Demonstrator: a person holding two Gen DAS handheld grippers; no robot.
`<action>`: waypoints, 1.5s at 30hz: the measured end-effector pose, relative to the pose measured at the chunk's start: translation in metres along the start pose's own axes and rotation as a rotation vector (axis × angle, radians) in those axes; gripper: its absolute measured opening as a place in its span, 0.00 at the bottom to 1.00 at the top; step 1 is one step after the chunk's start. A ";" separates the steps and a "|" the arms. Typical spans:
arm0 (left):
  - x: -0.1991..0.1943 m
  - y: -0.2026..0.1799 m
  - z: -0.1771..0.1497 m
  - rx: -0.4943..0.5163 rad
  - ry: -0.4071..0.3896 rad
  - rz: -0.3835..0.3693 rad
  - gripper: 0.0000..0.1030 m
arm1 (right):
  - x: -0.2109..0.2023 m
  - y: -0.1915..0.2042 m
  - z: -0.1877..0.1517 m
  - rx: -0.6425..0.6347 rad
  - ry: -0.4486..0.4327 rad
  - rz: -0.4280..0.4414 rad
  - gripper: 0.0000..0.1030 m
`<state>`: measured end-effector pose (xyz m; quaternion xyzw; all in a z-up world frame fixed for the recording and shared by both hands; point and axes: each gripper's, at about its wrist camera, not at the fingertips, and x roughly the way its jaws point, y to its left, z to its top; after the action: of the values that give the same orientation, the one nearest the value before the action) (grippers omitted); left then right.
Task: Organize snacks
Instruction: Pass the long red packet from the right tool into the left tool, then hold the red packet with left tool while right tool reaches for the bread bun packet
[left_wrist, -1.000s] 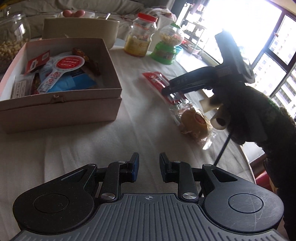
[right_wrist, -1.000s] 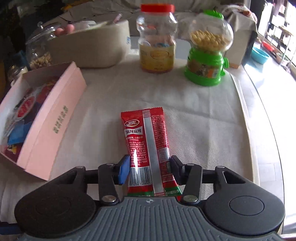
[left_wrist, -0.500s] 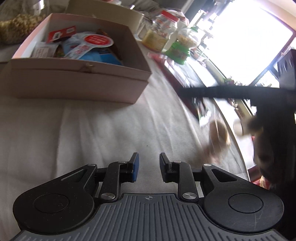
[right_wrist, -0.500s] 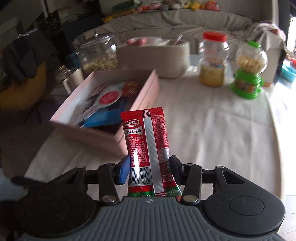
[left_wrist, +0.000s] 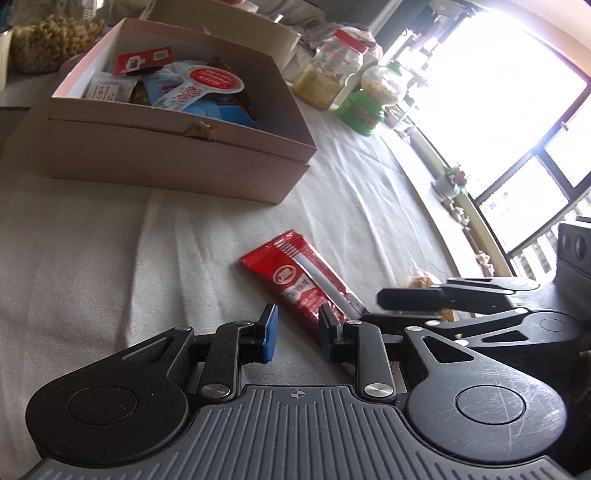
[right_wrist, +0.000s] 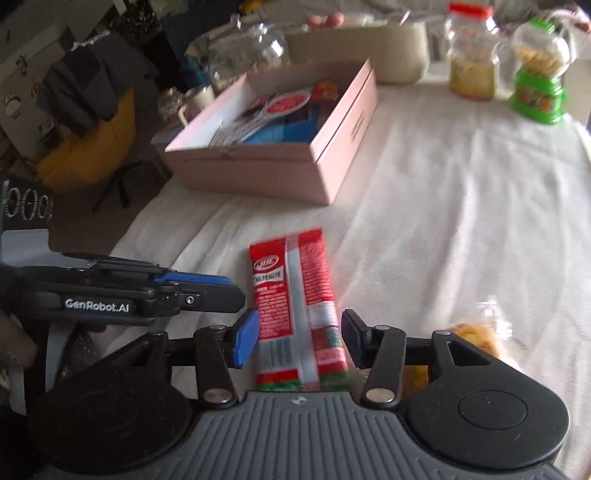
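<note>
Right gripper (right_wrist: 297, 338) jaws are opening around the red snack packet (right_wrist: 295, 295), lying lower centre on the white cloth, short of the pink box (right_wrist: 332, 162). Left gripper (left_wrist: 293, 334) is hovering part-open, empty. Let go fully before withdrawing.

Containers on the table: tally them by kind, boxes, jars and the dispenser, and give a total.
Pink cardboard box, open and holding snacks: 1
Cream box behind it: 1
Red-lidded plastic jar: 1
Glass jar of nuts: 1
Green-based dispenser: 1
Total: 5
</note>
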<state>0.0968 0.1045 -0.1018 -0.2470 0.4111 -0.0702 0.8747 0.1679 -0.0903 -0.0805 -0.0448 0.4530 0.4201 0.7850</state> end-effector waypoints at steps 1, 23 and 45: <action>0.002 -0.002 0.000 0.004 0.003 -0.001 0.27 | -0.007 -0.002 -0.003 0.001 -0.024 -0.018 0.49; 0.034 -0.081 -0.002 0.410 -0.054 0.127 0.27 | -0.060 -0.051 -0.085 0.132 -0.278 -0.261 0.80; 0.048 -0.112 -0.034 0.635 0.015 0.184 0.58 | -0.042 -0.082 -0.109 0.324 -0.462 -0.274 0.92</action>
<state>0.1114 -0.0209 -0.0983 0.0766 0.3959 -0.1173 0.9076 0.1415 -0.2179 -0.1388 0.1167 0.3136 0.2318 0.9134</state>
